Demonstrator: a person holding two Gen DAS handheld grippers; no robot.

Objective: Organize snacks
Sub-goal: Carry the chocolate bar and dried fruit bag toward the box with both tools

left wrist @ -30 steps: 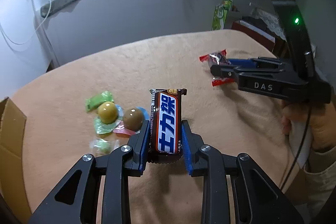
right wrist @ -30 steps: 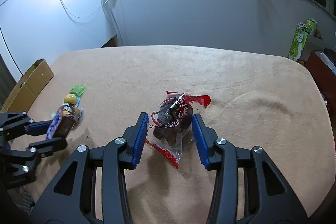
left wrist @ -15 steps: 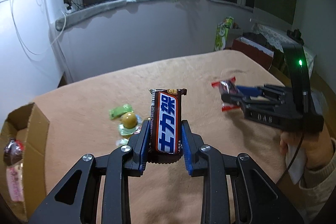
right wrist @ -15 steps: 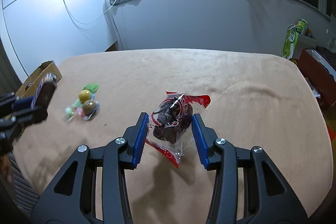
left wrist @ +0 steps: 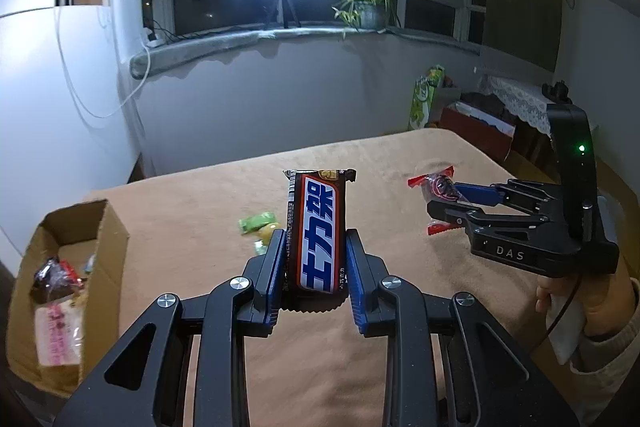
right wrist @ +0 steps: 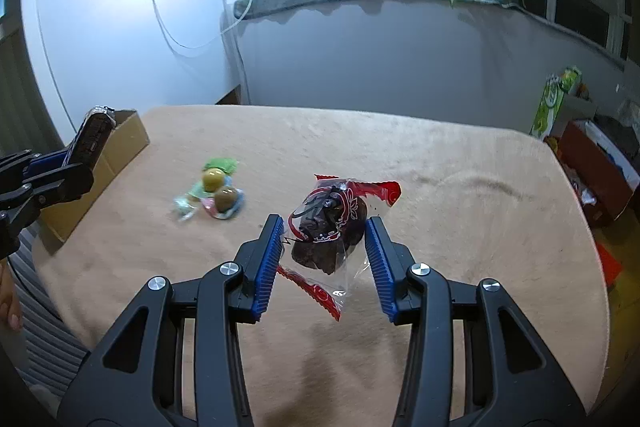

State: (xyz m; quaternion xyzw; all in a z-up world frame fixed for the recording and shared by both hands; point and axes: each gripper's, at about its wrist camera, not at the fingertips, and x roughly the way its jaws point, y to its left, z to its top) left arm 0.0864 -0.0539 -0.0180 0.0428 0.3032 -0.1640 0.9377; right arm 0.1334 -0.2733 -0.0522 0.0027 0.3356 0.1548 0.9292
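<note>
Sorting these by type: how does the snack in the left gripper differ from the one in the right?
The chocolate bar is flat, rectangular and opaque, brown with blue-and-white lettering; the red-trimmed clear packet is lumpy and shows dark contents. The bar stands straight between its pads; the packet hangs crumpled. Both are held off the table.

Each wrist camera looks forward along its own fingers, raised above the table [left wrist: 400, 163]. Both views share the tabletop, candy pile [right wrist: 216, 193], cardboard box [left wrist: 76, 227] and window wall.
</note>
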